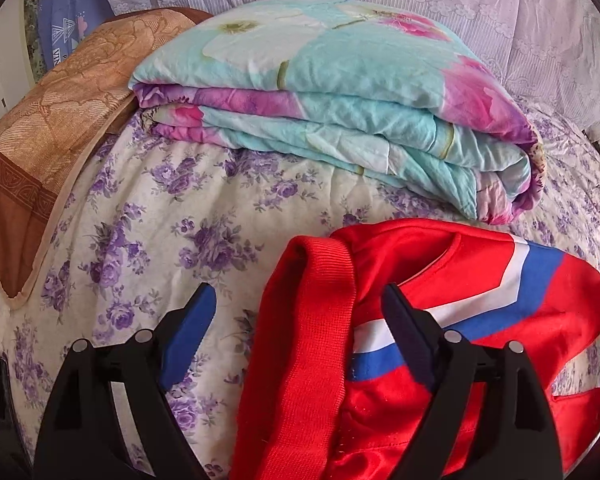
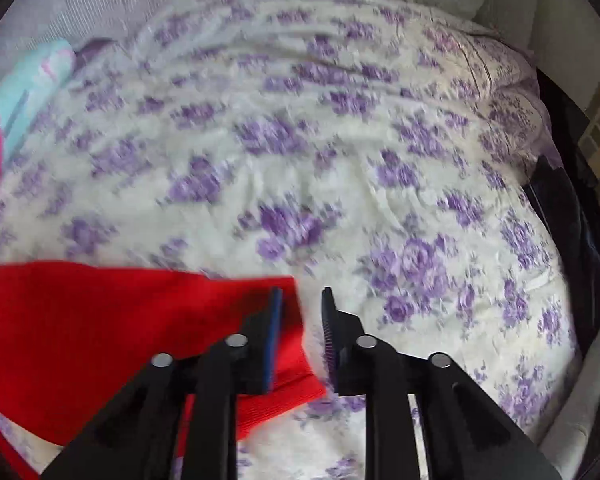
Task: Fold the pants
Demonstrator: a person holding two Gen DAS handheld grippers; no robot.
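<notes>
Left wrist view: the left gripper [image 1: 298, 332] hovers with its jaws spread wide. The ribbed waistband [image 1: 300, 360] of the red pants [image 1: 480, 340] lies between them, untouched by either pad, and the striped body of the garment spreads to the tongs' right on the floral bedspread [image 1: 140, 220].

Right wrist view: the right gripper [image 2: 302, 340] stands half open over the bedspread [image 2: 340, 160], nothing pinched. A red edge of the pants [image 2: 100, 340] lies under and left of its left finger.

To do the fold well, each gripper should probably close on a full thickness of cloth at matching edges, then lift evenly so the fabric does not bunch.

Ahead of the left tongs a folded floral quilt [image 1: 340, 100] limits forward room; a tan woven mat [image 1: 52, 120] sits ahead-left. Ahead of the right tongs the bedspread is open.
</notes>
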